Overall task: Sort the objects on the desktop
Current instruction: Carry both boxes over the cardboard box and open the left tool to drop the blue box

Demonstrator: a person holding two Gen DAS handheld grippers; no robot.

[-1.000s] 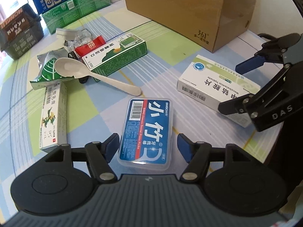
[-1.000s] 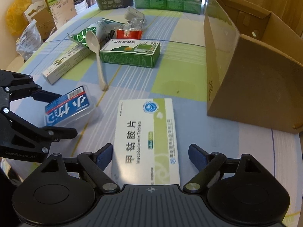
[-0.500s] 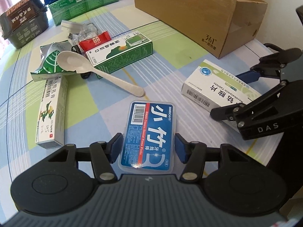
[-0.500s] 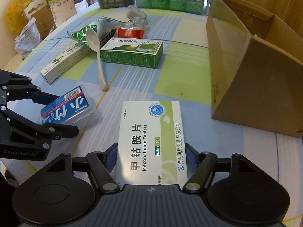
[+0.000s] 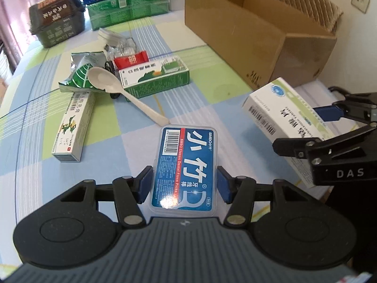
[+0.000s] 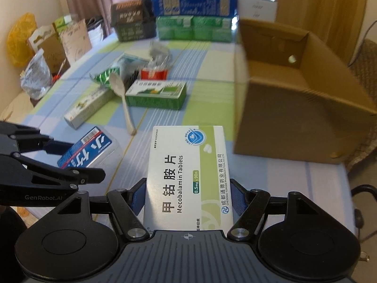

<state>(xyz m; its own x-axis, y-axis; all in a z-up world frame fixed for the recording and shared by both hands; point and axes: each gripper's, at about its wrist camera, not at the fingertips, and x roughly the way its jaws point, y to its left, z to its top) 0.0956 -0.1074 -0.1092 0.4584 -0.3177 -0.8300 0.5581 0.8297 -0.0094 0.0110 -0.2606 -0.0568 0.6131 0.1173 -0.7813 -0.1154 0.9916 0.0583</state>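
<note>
Both grippers gripped a package above the checked tablecloth.

The left gripper [image 5: 183,184] was clenched on the blue dental floss pick case [image 5: 186,167], raised off the tablecloth [image 5: 113,127]. The right gripper [image 6: 187,197] clamped the white Mecobalamin tablet box [image 6: 188,176], also lifted. The open cardboard box [image 6: 301,108] stood at two o'clock from it; the white spoon [image 5: 122,92] and green medicine box [image 5: 155,75] lay at eleven o'clock from the floss case.
</note>
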